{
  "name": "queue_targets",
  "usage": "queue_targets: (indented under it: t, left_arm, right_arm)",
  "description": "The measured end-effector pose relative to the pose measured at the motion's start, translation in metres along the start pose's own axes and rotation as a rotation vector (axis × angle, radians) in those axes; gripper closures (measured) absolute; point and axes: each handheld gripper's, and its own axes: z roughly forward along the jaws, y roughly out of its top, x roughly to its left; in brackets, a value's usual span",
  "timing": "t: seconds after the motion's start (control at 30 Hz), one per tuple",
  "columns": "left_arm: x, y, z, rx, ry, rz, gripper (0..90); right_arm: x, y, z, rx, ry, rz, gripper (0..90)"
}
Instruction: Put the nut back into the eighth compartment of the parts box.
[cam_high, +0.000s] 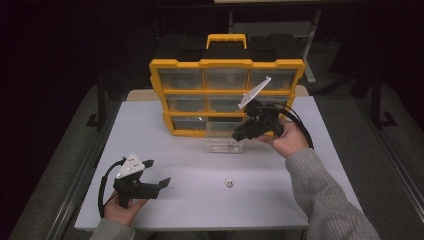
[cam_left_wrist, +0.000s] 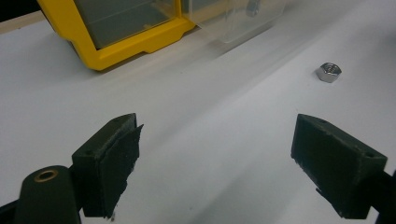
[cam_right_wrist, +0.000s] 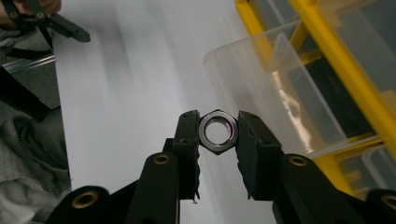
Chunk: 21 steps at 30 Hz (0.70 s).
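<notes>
A steel hex nut (cam_right_wrist: 217, 131) is pinched flat between the pads of my right gripper (cam_right_wrist: 217, 133), which is shut on it. In the high view that right gripper (cam_high: 239, 135) hovers at the right side of the pulled-out clear drawer (cam_high: 223, 141) in front of the yellow organizer (cam_high: 226, 95). A second hex nut (cam_high: 229, 183) lies loose on the white table; in the left gripper view this nut (cam_left_wrist: 328, 72) lies ahead and to the right. My left gripper (cam_high: 157, 174) rests low at the front left, open, nothing between its jaws (cam_left_wrist: 217, 154).
The yellow and black organizer with clear drawers stands at the back of the white table (cam_high: 190, 200); its handle (cam_high: 226, 40) is on top. One clear drawer (cam_right_wrist: 275, 88) juts out from the bottom row. A grey-sleeved forearm (cam_high: 325, 195) crosses the right front.
</notes>
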Motion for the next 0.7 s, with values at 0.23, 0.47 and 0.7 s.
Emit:
queue_targets:
  t: [0.23,0.47,0.7]
  left_arm:
    - [0.001,0.000,-0.001,-0.001,-0.001,-0.011,14.8]
    - [0.000,0.000,0.000,0.000,-0.002,-0.003,14.8]
    - [0.000,0.000,0.000,-0.003,-0.003,-0.003,14.8]
  right_arm:
    - [-0.010,0.017,-0.006,-0.015,-0.021,0.012,68.9]
    - [-0.017,0.030,-0.002,0.001,-0.036,0.031,68.8]
    - [-0.025,0.031,0.018,0.034,-0.043,0.036,68.8]
